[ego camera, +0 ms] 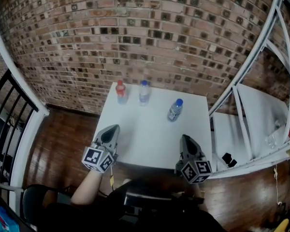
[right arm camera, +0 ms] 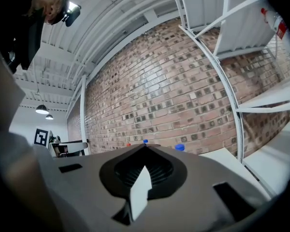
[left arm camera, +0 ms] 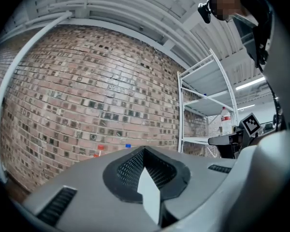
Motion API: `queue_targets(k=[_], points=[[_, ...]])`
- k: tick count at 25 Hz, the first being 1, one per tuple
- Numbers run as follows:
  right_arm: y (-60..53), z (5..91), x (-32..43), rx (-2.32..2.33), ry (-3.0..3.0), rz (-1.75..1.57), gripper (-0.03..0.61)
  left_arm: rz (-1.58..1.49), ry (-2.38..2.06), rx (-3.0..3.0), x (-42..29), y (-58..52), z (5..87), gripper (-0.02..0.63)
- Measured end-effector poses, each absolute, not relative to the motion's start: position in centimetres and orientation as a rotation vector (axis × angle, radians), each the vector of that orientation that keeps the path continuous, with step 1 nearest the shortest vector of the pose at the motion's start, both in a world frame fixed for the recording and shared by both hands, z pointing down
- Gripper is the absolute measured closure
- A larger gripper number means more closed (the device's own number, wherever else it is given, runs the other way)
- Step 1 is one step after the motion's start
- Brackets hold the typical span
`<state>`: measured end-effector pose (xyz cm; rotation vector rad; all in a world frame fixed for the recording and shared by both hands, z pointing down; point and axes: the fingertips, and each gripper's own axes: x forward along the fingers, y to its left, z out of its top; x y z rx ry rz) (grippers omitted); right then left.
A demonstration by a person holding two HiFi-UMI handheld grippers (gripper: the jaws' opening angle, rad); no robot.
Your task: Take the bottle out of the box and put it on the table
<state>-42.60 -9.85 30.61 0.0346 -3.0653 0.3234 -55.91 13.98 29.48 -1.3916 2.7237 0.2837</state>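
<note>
The white desk (ego camera: 135,144) stands with its far edge against the brick wall (ego camera: 135,37). Three bottles stand on it. A red-capped bottle (ego camera: 121,92) is at the far edge, towards the far left corner, and a blue-capped bottle (ego camera: 144,92) stands just beside it on the right, apart from it. A second blue-capped bottle (ego camera: 174,109) stands alone closer to the right edge, a little in from the far edge and well apart from the other two. No box shows in any view.

The left gripper (ego camera: 114,128) hangs over the near left part of the desk and points towards the wall. Its fingers (left arm camera: 87,195) are pressed together with nothing between them. The right gripper (ego camera: 185,138) hangs over the near right part of the desk. Its fingers (right arm camera: 77,187) are also together and hold nothing. Neither gripper touches a bottle, and all three bottles are well ahead of the fingertips.

A white shelf rack (ego camera: 261,124) stands just beside the desk's right edge, on the dark wooden floor (ego camera: 63,144).
</note>
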Motion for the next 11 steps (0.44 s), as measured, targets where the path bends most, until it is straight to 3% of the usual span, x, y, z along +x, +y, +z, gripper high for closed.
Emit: queue_targets(k=[11], points=[[-10.5,31.4,-44.2,-0.028,-3.053,0.329,0.577,0.283,2.734,-1.417,-55.8,12.7,30.5,0.609]])
